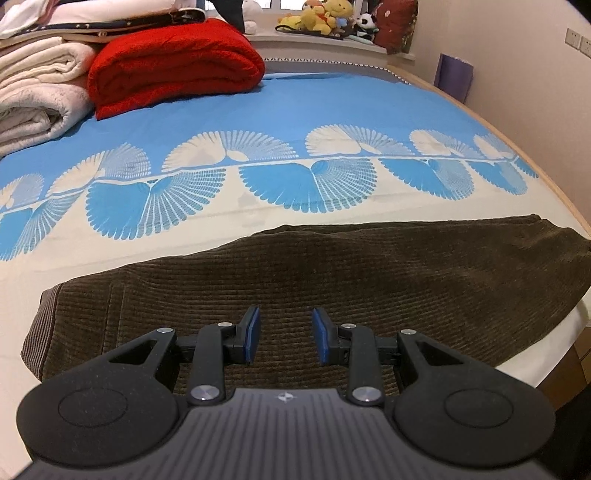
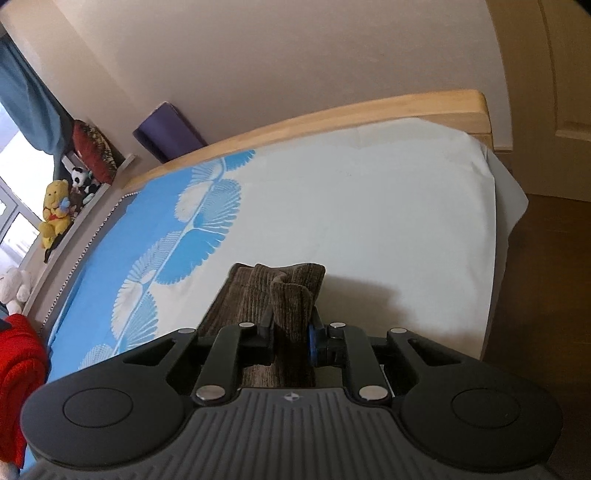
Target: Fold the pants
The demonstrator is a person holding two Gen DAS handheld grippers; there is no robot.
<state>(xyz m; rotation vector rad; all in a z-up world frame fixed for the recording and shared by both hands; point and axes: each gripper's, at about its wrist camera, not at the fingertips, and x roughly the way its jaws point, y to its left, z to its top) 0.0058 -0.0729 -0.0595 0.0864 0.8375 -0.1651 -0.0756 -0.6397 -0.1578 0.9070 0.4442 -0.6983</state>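
Brown corduroy pants (image 1: 332,273) lie flat across the near part of the bed, waistband at the left, legs running right. My left gripper (image 1: 286,334) is open and empty, just above the pants near the waist end. In the right wrist view my right gripper (image 2: 290,332) is shut on the leg end of the pants (image 2: 291,302), holding a bunched fold of the cloth lifted off the sheet. The rest of the pants is hidden under the gripper body there.
The bed sheet (image 1: 332,103) is blue and cream with a fan pattern. A folded red blanket (image 1: 173,62) and white quilts (image 1: 37,99) lie at the far left. Plush toys (image 1: 325,18) sit on the sill. The wooden bed frame (image 2: 369,110) runs along the wall.
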